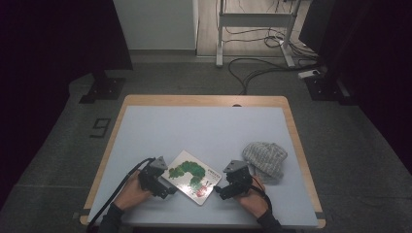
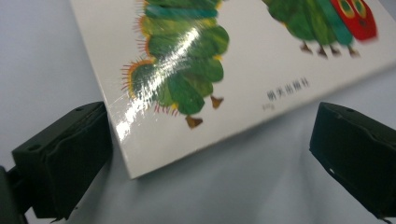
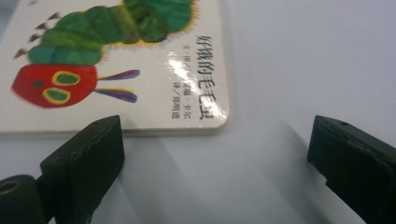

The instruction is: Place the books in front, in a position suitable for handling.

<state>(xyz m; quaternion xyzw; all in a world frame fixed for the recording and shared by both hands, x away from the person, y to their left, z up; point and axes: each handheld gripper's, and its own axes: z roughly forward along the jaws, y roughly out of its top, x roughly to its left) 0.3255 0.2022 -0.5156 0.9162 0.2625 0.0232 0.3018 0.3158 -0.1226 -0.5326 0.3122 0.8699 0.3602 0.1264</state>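
A white picture book (image 1: pixel 191 176) with a green caterpillar on its cover lies flat near the front of the pale blue table (image 1: pixel 204 131). My left gripper (image 1: pixel 163 187) sits at the book's left corner, open, its jaws wide apart with the book (image 2: pixel 243 70) corner just ahead between them, untouched. My right gripper (image 1: pixel 219 191) is at the book's right side, also open. In the right gripper view the book (image 3: pixel 126 70) edge and rounded corner lie just beyond the spread jaws, with the caterpillar's red head at left.
A grey knitted hat (image 1: pixel 265 159) lies on the table right of my right gripper. The table has a wooden rim (image 1: pixel 204 101). Cables (image 1: pixel 262 68) and a metal desk frame (image 1: pixel 255 29) stand on the floor beyond it.
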